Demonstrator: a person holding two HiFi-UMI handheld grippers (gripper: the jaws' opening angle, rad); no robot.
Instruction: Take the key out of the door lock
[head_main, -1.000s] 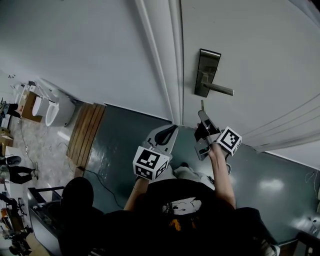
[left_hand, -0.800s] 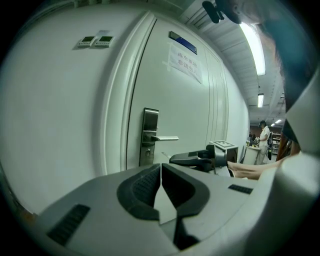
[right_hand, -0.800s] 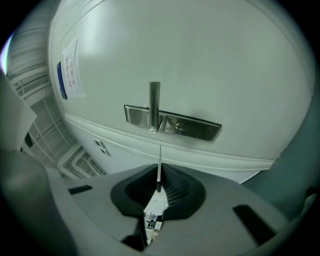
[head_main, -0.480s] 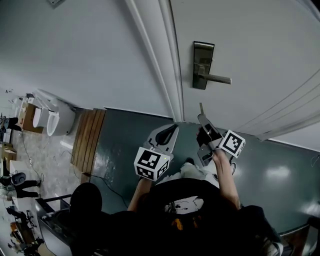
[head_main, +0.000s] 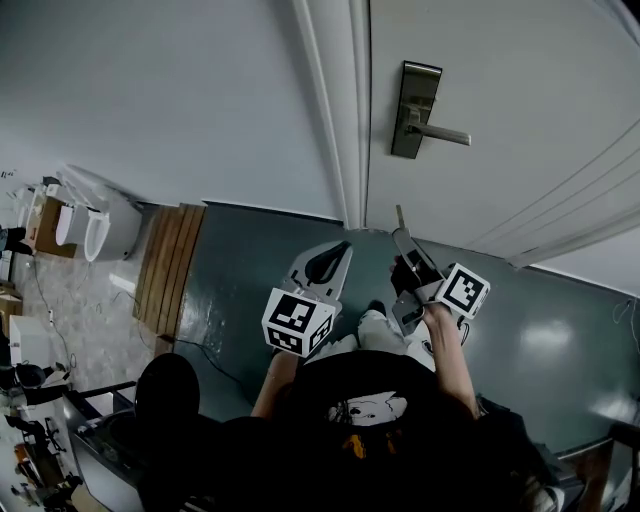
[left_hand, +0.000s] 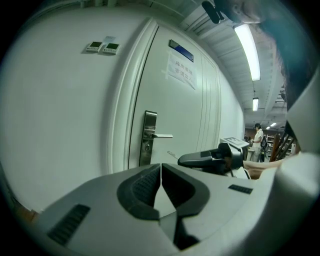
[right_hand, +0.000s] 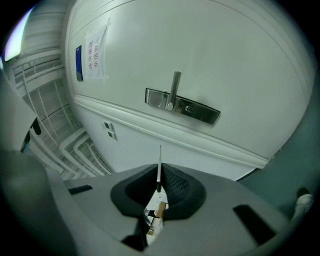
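The thin silver metal key (right_hand: 159, 167) is clamped between the jaws of your right gripper (right_hand: 159, 186), with its narrow blade sticking out past the tips toward the white door (right_hand: 200, 45). In the head view, the key (head_main: 400, 217) sits just right of centre, below the brushed-steel lock plate (head_main: 415, 110) and apart from it. The plate's lever handle (head_main: 445, 134) points toward the right edge of the frame.

Your left gripper (left_hand: 161, 175) has its jaws pressed together with nothing between them. In the head view it hangs left of the right gripper (head_main: 405, 238), apart from it.

A white paper notice (left_hand: 181, 71) with dark print hangs in the upper middle of the left gripper view, under a small blue plate (left_hand: 181, 51). The writing on both is too small to read.

The moulded white door frame (head_main: 340, 110) runs down the head view just left of the lock plate. Bare dark grey-green floor (head_main: 560, 340) lies right of your grippers, and a slatted wooden panel (head_main: 170, 265) lies well apart at the left.
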